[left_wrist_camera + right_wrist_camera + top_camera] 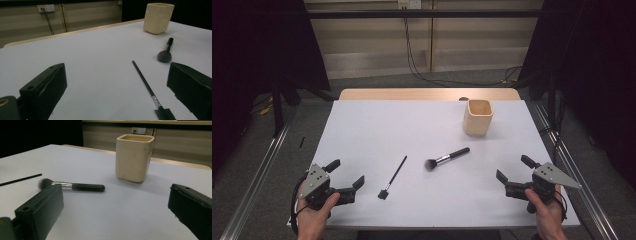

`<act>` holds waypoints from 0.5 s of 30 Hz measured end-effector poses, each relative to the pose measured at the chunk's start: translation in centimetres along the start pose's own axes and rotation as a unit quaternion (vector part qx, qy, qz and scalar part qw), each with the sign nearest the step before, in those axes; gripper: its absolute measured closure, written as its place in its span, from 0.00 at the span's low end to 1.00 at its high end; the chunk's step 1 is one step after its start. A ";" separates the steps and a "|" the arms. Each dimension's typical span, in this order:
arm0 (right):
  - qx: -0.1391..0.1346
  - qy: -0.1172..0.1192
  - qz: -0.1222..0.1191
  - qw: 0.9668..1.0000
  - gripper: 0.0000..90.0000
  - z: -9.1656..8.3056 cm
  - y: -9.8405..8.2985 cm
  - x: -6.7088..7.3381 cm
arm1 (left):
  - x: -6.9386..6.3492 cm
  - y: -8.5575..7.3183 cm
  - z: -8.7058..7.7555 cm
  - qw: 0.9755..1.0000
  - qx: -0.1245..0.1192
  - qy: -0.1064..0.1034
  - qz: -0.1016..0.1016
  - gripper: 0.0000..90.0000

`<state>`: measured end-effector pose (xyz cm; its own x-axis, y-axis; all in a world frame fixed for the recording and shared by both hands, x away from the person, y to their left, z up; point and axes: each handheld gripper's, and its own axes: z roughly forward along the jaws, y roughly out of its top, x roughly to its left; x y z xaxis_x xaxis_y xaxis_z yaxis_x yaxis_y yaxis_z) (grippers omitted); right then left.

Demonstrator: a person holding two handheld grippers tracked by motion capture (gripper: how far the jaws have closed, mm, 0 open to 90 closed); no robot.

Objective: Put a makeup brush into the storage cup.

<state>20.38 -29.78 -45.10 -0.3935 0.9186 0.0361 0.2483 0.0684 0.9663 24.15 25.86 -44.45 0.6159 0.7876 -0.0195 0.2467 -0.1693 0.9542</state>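
— While both hands sit at the near edge of the white table (362, 130), what are the claws doing?

— The left claw (346, 175) is at the near left corner, its jaws spread wide with nothing between them. The right claw (514, 170) is at the near right, jaws likewise wide and empty. Each is gripped by a hand from below: the left hand (312, 215) and the right hand (546, 210).

— And what lies on the table?

— Three things. A cream square cup (478, 117) stands upright toward the far right, open at the top. Nearer the middle lies a powder brush (447, 158) with a black handle, a silver ferrule and a dark fluffy head; the head points toward the near left, the handle toward the cup. Left of it lies a thin black brush (393, 177), a long slim stick with a small bristled head at the near end.

— Are they touching?

— No, the two brushes lie apart, and the cup stands well clear of both.

— What does the left gripper view add?

— The thin brush runs up between the jaws, closer to the right jaw, its bristled head near the bottom edge. In the right gripper view the cup stands ahead between the jaws, and the powder brush lies just beyond the left jaw.
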 end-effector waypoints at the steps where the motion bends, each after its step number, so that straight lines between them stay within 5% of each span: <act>1: 0.000 0.000 0.000 1.000 0.00 0.0 0.0 0.0 | 0.0 0.0 0.0 1.000 0.000 0.000 0.000 0.03; 15: 0.001 0.007 0.010 1.000 0.00 0.1 -0.1 -0.2 | -0.5 0.3 0.2 1.000 0.007 -0.012 0.010 0.04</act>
<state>20.52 -29.96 -45.27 -0.4005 0.9144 0.0594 0.2580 0.0503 0.9648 24.10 25.28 -44.19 0.6389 0.7693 -0.0089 0.2457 -0.1931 0.9499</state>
